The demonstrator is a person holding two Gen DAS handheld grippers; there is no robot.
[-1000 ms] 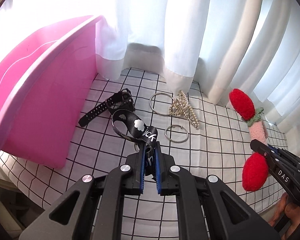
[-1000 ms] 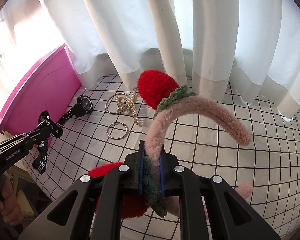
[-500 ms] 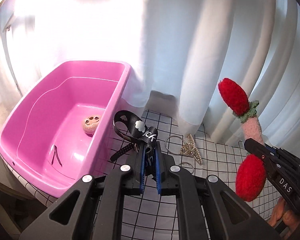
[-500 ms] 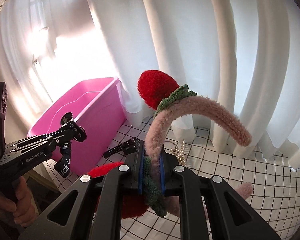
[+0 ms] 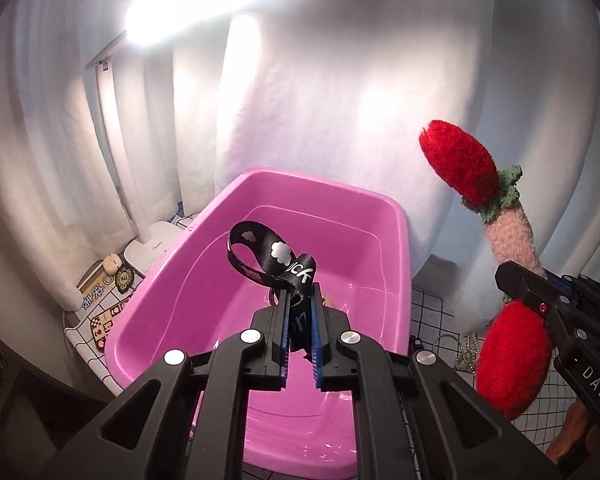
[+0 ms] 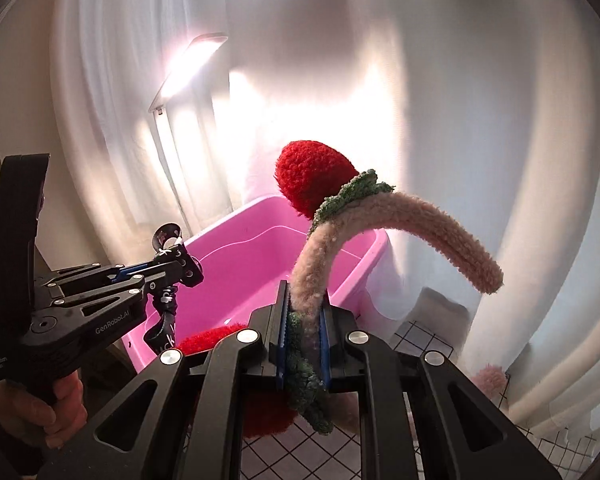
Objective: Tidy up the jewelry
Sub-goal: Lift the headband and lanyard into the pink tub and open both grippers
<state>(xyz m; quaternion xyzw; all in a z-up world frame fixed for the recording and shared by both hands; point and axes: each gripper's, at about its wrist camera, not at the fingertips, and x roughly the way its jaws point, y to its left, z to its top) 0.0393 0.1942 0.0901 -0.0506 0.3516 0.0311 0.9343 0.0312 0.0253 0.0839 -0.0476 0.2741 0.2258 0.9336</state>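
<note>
My left gripper (image 5: 300, 312) is shut on a black ribbon strap (image 5: 272, 258) with white clouds and lettering, held above the open pink bin (image 5: 380, 200). It also shows in the right wrist view (image 6: 172, 268), with the strap (image 6: 164, 316) hanging over the bin (image 6: 236, 280). My right gripper (image 6: 304, 320) is shut on a fuzzy pink headband (image 6: 420, 220) with red strawberries (image 6: 312, 176) and green leaves. In the left wrist view the headband (image 5: 512, 236) and right gripper (image 5: 520, 280) are at the right of the bin.
White curtains hang behind. A lit desk lamp (image 5: 148, 236) stands left of the bin beside small items (image 5: 100, 284). A hoop ring (image 5: 446, 342) and a gold clip (image 5: 466, 356) lie on the checked cloth (image 5: 432, 304).
Both grippers rose and swung left toward the bin. My left gripper now holds the strap over the bin's inside. The watch and rings have dropped out of the middle of view.
</note>
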